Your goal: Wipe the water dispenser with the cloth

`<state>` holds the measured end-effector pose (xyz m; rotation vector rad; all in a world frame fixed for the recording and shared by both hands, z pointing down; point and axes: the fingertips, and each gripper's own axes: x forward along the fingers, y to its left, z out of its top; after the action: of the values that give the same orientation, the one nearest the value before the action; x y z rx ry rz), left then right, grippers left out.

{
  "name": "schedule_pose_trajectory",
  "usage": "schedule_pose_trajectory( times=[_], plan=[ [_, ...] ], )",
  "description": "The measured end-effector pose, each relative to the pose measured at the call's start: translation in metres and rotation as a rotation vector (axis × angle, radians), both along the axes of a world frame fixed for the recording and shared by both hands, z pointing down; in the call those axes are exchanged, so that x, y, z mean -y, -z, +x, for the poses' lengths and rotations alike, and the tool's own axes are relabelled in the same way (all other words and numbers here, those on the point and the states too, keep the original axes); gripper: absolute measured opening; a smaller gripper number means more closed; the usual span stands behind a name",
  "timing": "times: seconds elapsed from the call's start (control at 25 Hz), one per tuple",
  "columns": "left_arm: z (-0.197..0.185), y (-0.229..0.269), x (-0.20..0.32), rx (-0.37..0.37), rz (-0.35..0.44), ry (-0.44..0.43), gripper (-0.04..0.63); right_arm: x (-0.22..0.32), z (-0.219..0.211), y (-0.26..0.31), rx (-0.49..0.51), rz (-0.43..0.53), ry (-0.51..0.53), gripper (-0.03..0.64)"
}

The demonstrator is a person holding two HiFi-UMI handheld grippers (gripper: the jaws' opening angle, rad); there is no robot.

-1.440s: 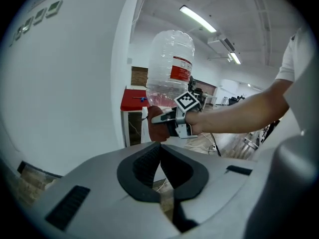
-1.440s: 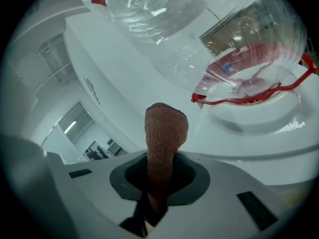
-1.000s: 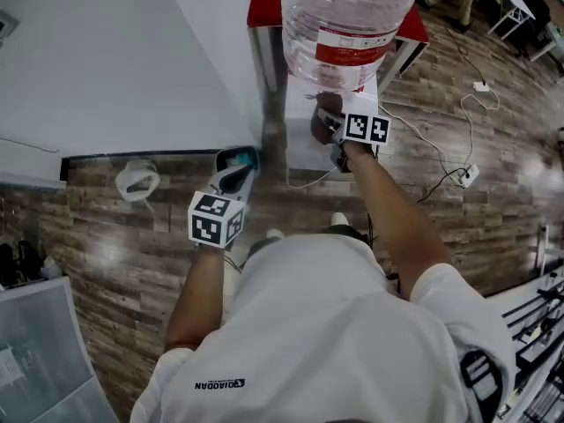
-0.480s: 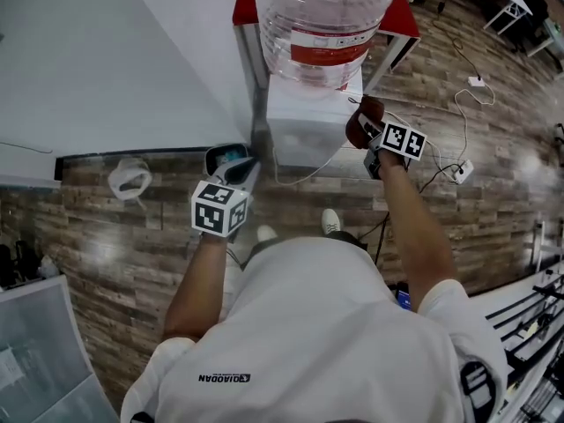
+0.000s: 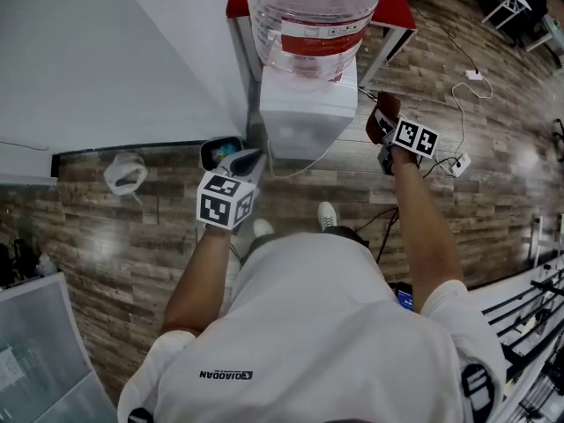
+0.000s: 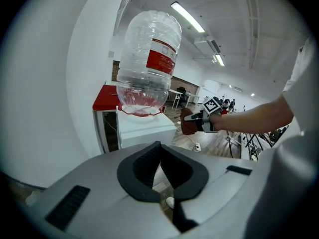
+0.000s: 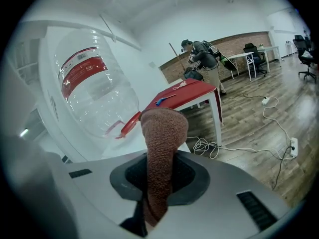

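The white water dispenser (image 5: 304, 113) stands against the wall, with a big clear bottle (image 5: 308, 16) with a red label upside down on it. My right gripper (image 5: 381, 130) is shut on a brown cloth (image 5: 384, 113) and hangs just off the dispenser's right side, apart from it. In the right gripper view the cloth (image 7: 163, 133) sticks up from between the jaws of the right gripper (image 7: 159, 183), beside the bottle (image 7: 92, 93). My left gripper (image 5: 231, 161) is low at the dispenser's left front, shut on nothing. The left gripper (image 6: 162, 171) faces the dispenser (image 6: 144, 128).
A red table (image 5: 392, 7) stands behind the dispenser. Cables and a power strip (image 5: 458, 161) lie on the wooden floor at right. A white object (image 5: 125, 174) sits by the wall at left. A person (image 7: 199, 59) stands far back in the room.
My right gripper, with the cloth in it, has moved from the dispenser's front to its right side and slightly away. The left gripper has barely moved.
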<state>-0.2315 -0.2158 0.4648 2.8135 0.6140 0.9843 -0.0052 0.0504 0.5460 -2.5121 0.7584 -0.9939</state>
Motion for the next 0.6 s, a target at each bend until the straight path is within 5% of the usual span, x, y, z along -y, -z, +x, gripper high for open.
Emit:
schedule_pose_trajectory(
  times=[0.2,0.6],
  plan=[
    [-0.002,-0.002,0.005,-0.005,-0.003,0.011,-0.011,0.009,-0.009,0.017,-0.096,-0.144,0.070,0.057],
    [-0.022,-0.011,0.025,0.002,-0.018,0.033,-0.011,0.196,-0.114,0.052,-0.647,-0.798,0.794,0.055]
  ],
)
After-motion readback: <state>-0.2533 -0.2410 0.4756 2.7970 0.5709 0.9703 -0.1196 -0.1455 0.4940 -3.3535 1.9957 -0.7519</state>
